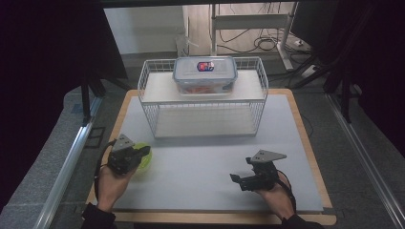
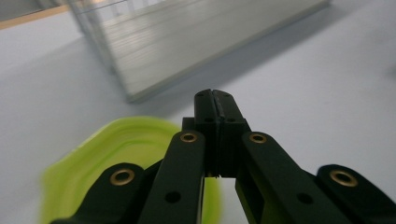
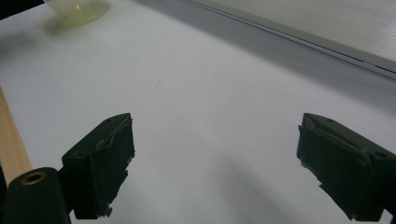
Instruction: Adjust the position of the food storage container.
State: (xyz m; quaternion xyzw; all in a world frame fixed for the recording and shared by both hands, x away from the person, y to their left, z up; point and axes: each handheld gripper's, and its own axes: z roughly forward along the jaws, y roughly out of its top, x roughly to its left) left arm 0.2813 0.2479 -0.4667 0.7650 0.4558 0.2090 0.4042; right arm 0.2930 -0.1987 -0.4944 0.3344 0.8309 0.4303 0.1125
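My left gripper pressed together, empty, hiding part of green bowl; right gripper spread; lidded box at 12 o'clock, contents unclear.

My high camera sits above my side of the desk and looks forward and down, far enough back to take in the whole desk, the wire rack at its far end and the floor beyond. The camera on the left gripper rides low and close over the near left of the desk, facing along its jaws toward the rack's bottom shelf, with the green bowl just beneath. The camera on the right gripper also hugs the surface, looking leftward across the desk. Both gripper views share the bowl and the rack's base edge.
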